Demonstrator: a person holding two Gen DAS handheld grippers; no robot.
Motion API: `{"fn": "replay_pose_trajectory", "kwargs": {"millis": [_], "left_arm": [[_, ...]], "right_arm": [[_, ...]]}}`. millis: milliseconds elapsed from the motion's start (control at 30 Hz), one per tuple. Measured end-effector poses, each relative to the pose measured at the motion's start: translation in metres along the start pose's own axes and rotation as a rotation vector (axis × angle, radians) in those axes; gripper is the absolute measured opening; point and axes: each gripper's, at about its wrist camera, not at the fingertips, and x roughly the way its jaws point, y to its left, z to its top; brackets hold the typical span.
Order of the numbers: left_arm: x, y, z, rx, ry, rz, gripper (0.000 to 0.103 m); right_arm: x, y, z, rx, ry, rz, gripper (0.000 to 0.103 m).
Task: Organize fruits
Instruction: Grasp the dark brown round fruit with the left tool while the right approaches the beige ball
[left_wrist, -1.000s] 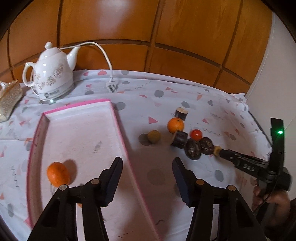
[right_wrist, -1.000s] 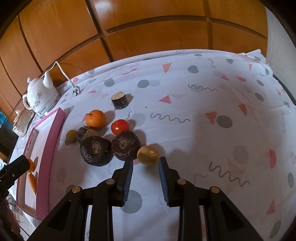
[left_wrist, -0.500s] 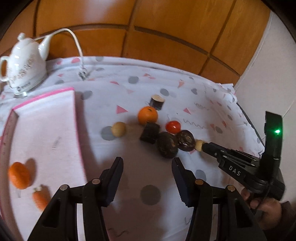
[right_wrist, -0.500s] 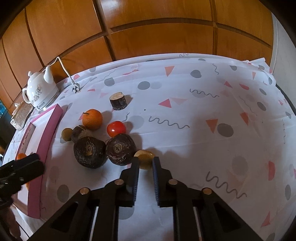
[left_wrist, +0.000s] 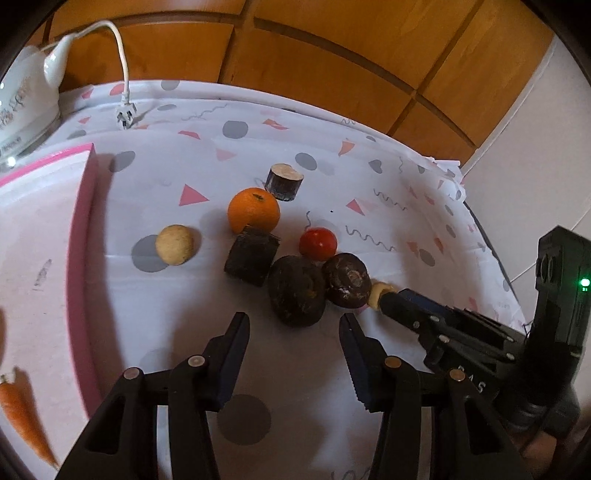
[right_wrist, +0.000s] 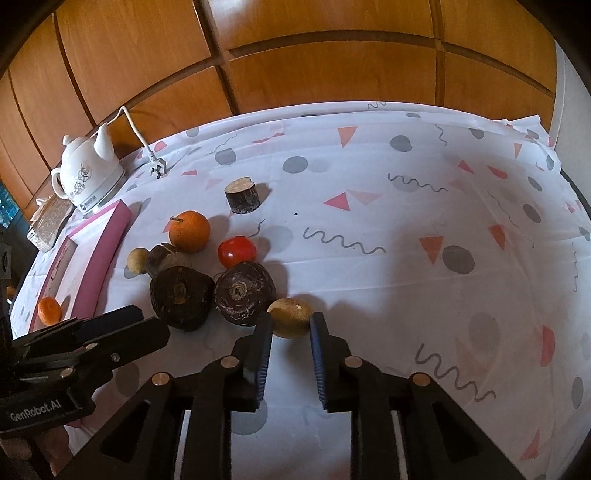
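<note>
Between the right gripper (right_wrist: 290, 325) jaws, round tan fruit (right_wrist: 289, 316), dull-skinned

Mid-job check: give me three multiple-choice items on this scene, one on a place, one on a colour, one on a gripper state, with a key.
1. Where does the carrot lie?
A. in the pink tray
B. beside the kettle
C. among the loose fruit

2. What colour is the tomato?
A. green
B. red
C. yellow

3. How is the left hand-held gripper?
A. shut on the tomato
B. shut, holding nothing
C. open, holding nothing

Key: 1 A, it rests on the tray floor inside the pink wall; 2 B, it shows glossy red in both views; 3 C, its jaws stand wide apart over bare cloth.
</note>
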Motion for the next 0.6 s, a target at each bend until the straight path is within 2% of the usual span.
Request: {"fn": "replay_pose_trajectory", "kwargs": {"millis": [67,467,600], "left_arm": [[0.003,0.003,0.002,-0.03,0.001,-0.018,0.051],[0.022,0.007,0.01,-0.095,-0.008,-0.083,0.044],[0.023,0.009,0.011,-0.106,0.003,-0.099,0.031]], "right_arm": [[0.002,0.0,0.001,-0.001,0.004,0.003,0.027],[0.006,0.001,0.003,-0.028,0.006,0.006,0.028],[0.007,0.001,0.003,-0.03,0.005,0.003,0.028]]}}
